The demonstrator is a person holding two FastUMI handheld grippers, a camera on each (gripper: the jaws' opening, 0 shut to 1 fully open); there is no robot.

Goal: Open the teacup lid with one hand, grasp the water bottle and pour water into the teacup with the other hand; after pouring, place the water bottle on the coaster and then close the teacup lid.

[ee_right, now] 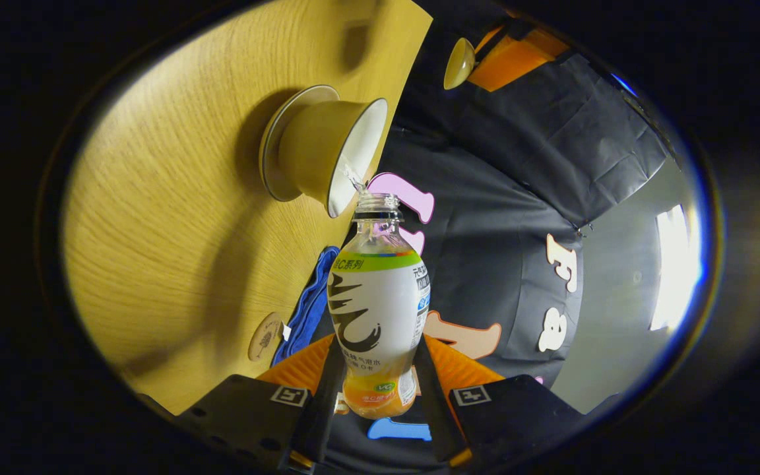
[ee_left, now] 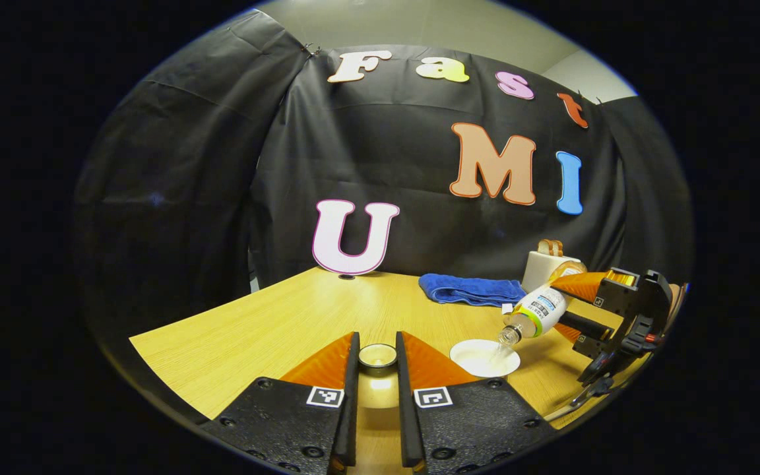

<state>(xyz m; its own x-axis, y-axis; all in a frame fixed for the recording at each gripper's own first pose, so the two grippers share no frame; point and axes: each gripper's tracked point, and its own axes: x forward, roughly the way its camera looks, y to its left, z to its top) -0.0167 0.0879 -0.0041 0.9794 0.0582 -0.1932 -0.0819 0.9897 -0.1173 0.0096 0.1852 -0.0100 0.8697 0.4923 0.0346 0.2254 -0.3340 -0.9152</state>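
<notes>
My left gripper point(ee_left: 377, 344) is shut on the knob of the pale teacup lid point(ee_left: 377, 357) and holds it above the table, left of the cup. The lidless teacup point(ee_left: 484, 358) stands on its saucer point(ee_right: 273, 148). My right gripper point(ee_right: 380, 343) is shut on the water bottle point(ee_right: 380, 310) low on its body. The capless bottle point(ee_left: 538, 310) is tilted with its mouth over the cup's rim, and a thin stream of water point(ee_right: 353, 178) falls into the cup. A round coaster point(ee_right: 266, 336) lies on the table beside the blue towel.
A folded blue towel point(ee_left: 472, 289) lies behind the cup. A white toaster point(ee_left: 547, 264) with bread slices stands at the back right. The wooden table point(ee_left: 274, 323) reaches left to the black booth wall.
</notes>
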